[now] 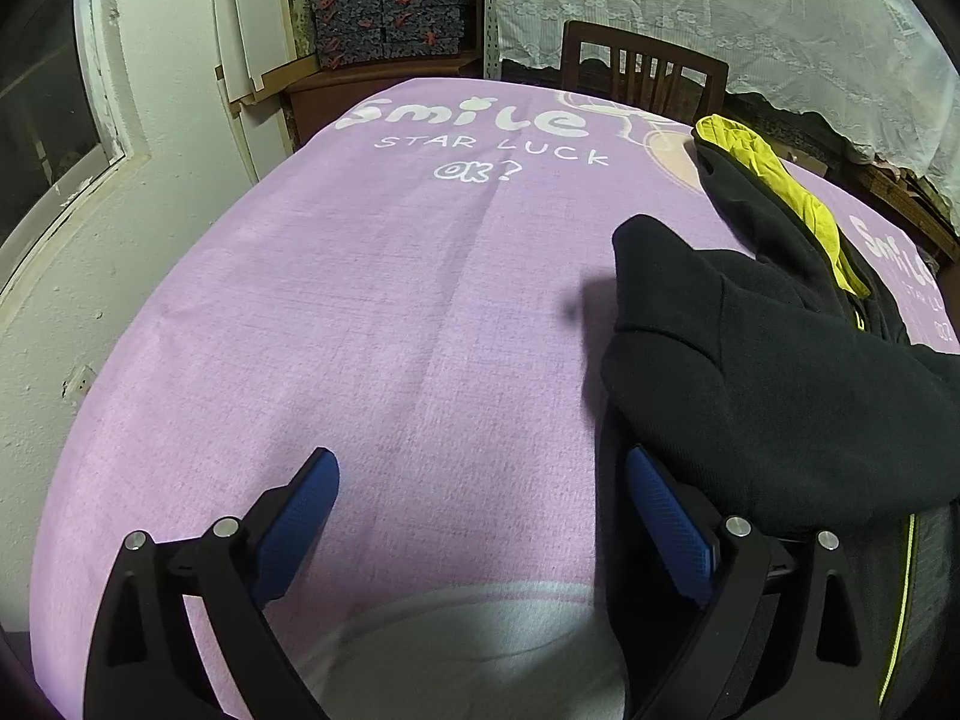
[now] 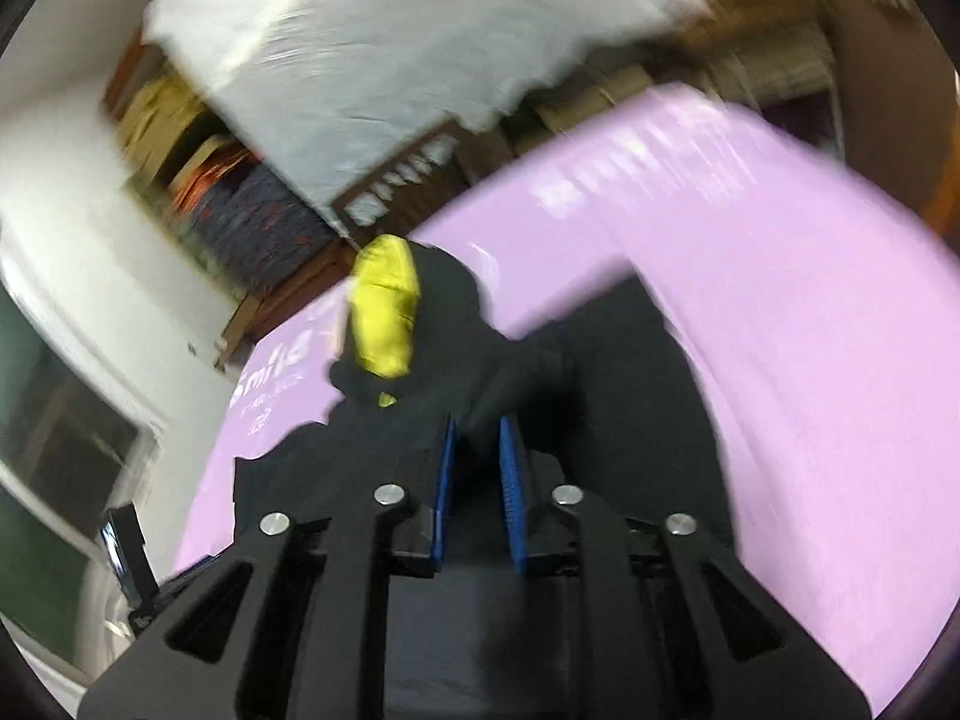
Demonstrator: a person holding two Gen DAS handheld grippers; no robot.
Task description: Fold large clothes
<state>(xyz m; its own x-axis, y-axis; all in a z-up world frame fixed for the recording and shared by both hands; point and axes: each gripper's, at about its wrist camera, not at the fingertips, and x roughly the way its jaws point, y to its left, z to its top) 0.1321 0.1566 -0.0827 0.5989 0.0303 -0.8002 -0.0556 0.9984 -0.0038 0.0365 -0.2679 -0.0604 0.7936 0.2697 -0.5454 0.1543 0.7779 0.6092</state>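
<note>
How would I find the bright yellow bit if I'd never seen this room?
Look at the big purple blanket printed with "Smile". On its right side lies a black jacket. The yellow lining peeks out of the jacket's far end, near the wooden chair; it is the only bright yellow cloth there.

**Left gripper wide over the lilac cloth**

My left gripper (image 1: 480,504) hung with its blue pads (image 1: 300,516) spread apart over the lilac cloth (image 1: 372,300). The black jacket (image 1: 780,372) with yellow lining (image 1: 774,174) lay touching the right pad.
</note>
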